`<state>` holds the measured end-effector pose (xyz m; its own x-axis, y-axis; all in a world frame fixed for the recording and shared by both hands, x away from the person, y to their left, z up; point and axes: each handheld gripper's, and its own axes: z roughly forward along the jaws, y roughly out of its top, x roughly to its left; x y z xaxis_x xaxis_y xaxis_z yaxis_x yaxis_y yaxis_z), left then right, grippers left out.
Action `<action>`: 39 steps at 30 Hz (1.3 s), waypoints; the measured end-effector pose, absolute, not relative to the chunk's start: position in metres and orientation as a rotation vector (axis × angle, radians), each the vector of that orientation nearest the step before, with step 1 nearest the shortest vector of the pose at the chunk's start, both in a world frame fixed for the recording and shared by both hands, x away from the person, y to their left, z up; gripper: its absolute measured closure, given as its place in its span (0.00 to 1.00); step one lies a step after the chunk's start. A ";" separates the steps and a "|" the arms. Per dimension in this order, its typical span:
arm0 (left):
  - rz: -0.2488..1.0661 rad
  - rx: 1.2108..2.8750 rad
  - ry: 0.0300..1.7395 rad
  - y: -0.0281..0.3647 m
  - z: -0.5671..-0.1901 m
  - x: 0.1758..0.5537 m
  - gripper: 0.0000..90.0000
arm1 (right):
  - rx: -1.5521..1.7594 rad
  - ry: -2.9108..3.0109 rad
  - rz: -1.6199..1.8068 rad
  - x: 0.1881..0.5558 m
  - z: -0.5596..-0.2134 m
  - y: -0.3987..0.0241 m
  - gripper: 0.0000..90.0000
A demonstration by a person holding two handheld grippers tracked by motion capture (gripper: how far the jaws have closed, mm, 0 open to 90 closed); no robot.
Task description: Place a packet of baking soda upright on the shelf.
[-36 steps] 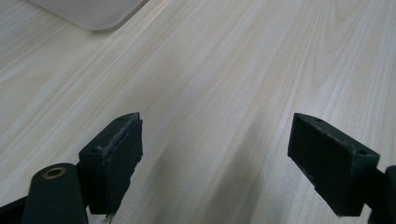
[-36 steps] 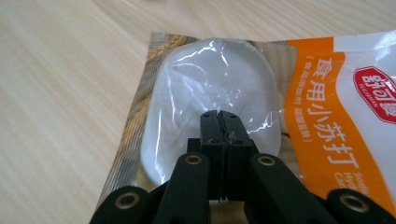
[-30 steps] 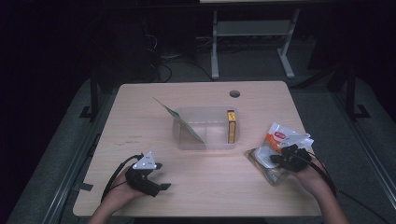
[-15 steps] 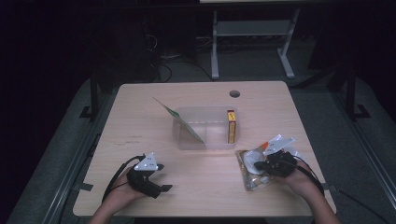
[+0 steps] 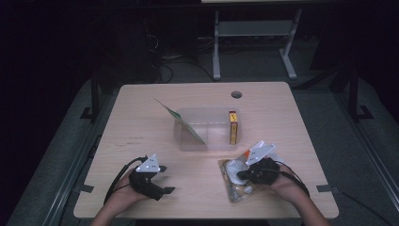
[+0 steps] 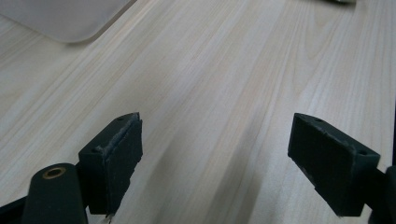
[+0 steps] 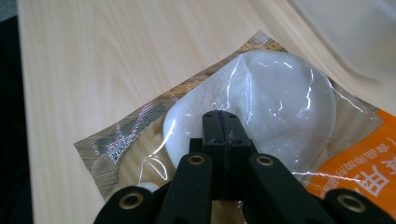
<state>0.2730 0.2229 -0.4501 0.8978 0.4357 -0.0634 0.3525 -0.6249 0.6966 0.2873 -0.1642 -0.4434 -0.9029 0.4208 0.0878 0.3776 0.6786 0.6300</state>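
Observation:
A clear snack packet (image 5: 231,187) with a white round bun (image 7: 275,98) inside and an orange printed end (image 7: 369,158) lies flat on the wooden table (image 5: 141,127), near its front right. My right gripper (image 5: 241,177) points left over it. Its jaws are pressed together over the bun, tips (image 7: 220,122) on the clear film, apparently pinching it. At the front left, my left gripper (image 5: 166,179) rests low over bare wood with its jaws wide apart (image 6: 233,158) and nothing between them.
A clear plastic box (image 5: 188,143) stands mid-table with a yellow carton (image 5: 233,127) upright at its right end and a thin green-edged sheet (image 5: 181,120) leaning on its left. A round cable hole (image 5: 236,94) is near the far edge.
My right gripper has slid left and toward the table's front edge, and the packet has travelled with it. The left gripper has stayed where it was.

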 end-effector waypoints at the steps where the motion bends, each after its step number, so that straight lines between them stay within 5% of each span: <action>1: 0.136 2.301 0.561 0.223 -0.450 0.273 0.19 | 0.640 2.823 1.030 0.286 -0.443 -0.158 1.00; 15: 0.077 2.258 0.531 0.215 -0.444 0.271 0.19 | 0.387 2.872 1.065 0.268 -0.445 -0.088 1.00; 26: 0.064 2.258 0.438 0.187 -0.437 0.281 0.19 | 0.536 2.840 1.158 0.261 -0.434 -0.115 0.93; 39: -0.027 2.262 0.370 0.125 -0.439 0.310 0.27 | 0.831 2.600 1.234 0.261 -0.415 -0.177 0.56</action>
<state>0.3104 0.1255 -0.4387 0.9566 0.2554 -0.1401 0.2729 -0.6175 0.7377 0.2605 -0.1775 -0.4148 -0.8364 0.5388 0.1007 0.4188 0.5096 0.7516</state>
